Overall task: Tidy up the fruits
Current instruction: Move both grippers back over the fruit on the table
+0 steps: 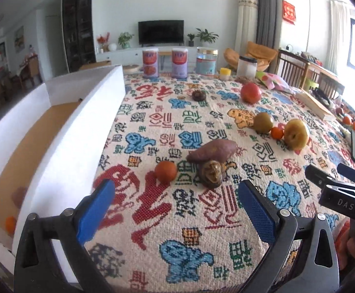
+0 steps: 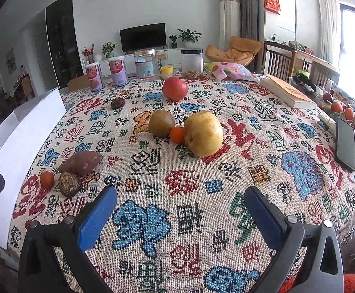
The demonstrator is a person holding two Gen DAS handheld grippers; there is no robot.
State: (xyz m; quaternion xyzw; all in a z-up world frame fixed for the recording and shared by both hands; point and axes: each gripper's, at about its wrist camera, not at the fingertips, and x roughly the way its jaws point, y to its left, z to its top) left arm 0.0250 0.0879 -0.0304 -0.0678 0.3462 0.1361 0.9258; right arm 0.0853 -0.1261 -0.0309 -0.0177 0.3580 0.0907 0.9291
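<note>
Woven cloth, waxy fruit

Coarse matt tablecloth (image 2: 189,219) under the claws; smooth pear (image 2: 203,133) ahead; wrinkled dull passion fruit (image 1: 211,172) beside rough-skinned sweet potato (image 1: 213,151).

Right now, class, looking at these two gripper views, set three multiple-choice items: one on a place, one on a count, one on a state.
1. Where does the small orange lie?
A. Between the kiwi and the yellow pear
B. Inside the white box
C. On the book

2. How many pink-labelled cans stand at the table's far edge?
A. One
B. Two
C. Four

3. How is the right gripper?
A. Shut on the red apple
B. Shut on nothing
C. Fingers spread, nothing between them

Answers: 1 A, it sits between the two, close against both. 2 B, two matching cans side by side. 3 C, only tablecloth shows between the blue fingers.
</note>
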